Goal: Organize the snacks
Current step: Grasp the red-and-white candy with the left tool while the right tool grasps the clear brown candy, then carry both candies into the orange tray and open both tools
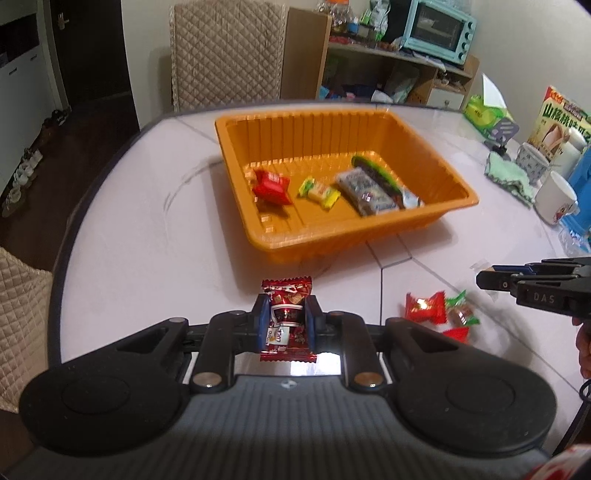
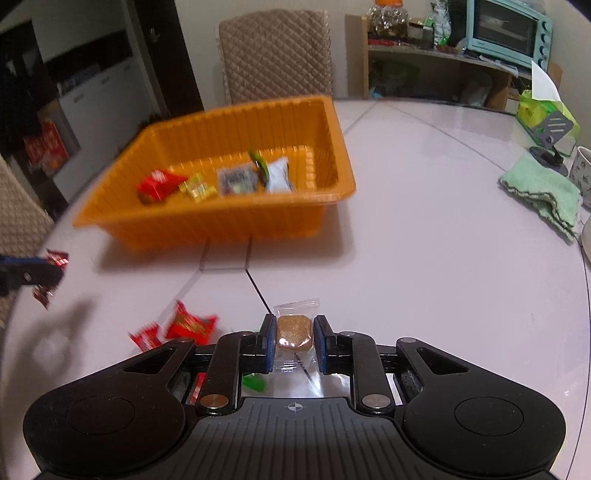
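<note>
Left gripper, lower centre of the left wrist view: black two-finger tool with blue pads, clamped on a dark red foil-wrapped candy held upright, its crimped ends showing above and below the pads.

Right gripper, lower centre of the right wrist view: same build, jaws closed on a square tan cake in a clear plastic wrapper. The wrapper's far edge sticks out past the fingertips, its near end lies under them.

Loose sweets on the white round tabletop: a small cluster of red and green wrapped candies, lower right of the left wrist view, just below the right gripper's tips; blurred, so their count is unclear.

Orange ribbed plastic tray, middle of the frame, standing on the tabletop beyond both tools. Contents, in a row along its near floor from left to right: red square packet, small yellow-and-green wrapped sweet, grey printed bar packet, long dark bar with green edge, touching the grey one.

Right edge of the table: folded pale green cloth, white mug, green tissue pack.

Far background: quilted beige chair back, wooden shelf unit bearing a light blue toaster oven.
</note>
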The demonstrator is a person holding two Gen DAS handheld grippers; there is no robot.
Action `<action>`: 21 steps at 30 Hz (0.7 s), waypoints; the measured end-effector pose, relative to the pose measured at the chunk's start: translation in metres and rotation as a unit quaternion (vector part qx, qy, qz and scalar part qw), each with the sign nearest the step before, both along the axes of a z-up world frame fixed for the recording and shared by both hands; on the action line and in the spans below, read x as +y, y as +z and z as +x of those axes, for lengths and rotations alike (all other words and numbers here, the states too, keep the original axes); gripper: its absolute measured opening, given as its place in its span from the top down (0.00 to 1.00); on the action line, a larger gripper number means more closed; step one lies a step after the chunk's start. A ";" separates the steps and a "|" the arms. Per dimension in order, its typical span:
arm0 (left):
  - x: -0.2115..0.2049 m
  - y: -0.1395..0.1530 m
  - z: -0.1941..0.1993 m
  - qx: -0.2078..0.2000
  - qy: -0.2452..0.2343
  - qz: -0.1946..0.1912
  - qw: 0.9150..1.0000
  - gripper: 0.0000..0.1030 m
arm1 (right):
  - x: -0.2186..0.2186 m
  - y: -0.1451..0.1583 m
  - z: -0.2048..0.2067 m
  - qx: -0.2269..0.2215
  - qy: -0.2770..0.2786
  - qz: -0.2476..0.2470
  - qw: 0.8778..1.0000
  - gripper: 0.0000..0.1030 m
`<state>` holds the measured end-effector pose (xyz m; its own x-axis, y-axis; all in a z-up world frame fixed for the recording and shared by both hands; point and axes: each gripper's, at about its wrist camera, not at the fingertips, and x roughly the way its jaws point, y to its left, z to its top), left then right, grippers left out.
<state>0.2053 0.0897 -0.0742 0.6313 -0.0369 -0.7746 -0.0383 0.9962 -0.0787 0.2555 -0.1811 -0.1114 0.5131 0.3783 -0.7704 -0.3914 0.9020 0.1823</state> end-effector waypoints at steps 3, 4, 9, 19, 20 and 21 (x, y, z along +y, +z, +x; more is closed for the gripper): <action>0.000 0.013 0.002 -0.013 -0.004 -0.001 1.000 0.83 | -0.001 0.017 0.002 -0.004 -0.003 0.028 1.000 0.79; 0.000 0.017 0.003 -0.019 -0.006 -0.001 1.000 0.83 | -0.002 0.023 0.003 -0.006 -0.003 0.039 0.999 0.79; -0.002 0.033 0.013 -0.039 -0.014 -0.005 0.999 0.83 | 0.002 0.046 0.009 -0.013 0.001 0.082 0.997 0.79; -0.009 0.049 0.041 -0.071 -0.027 0.004 0.997 0.83 | 0.023 0.070 0.030 -0.018 0.016 0.128 0.992 0.79; -0.009 0.050 0.045 -0.072 -0.027 0.003 0.997 0.83 | 0.026 0.071 0.033 -0.019 0.017 0.130 0.991 0.79; -0.009 0.050 0.048 -0.073 -0.027 0.002 0.997 0.83 | 0.029 0.073 0.036 -0.020 0.019 0.133 0.991 0.79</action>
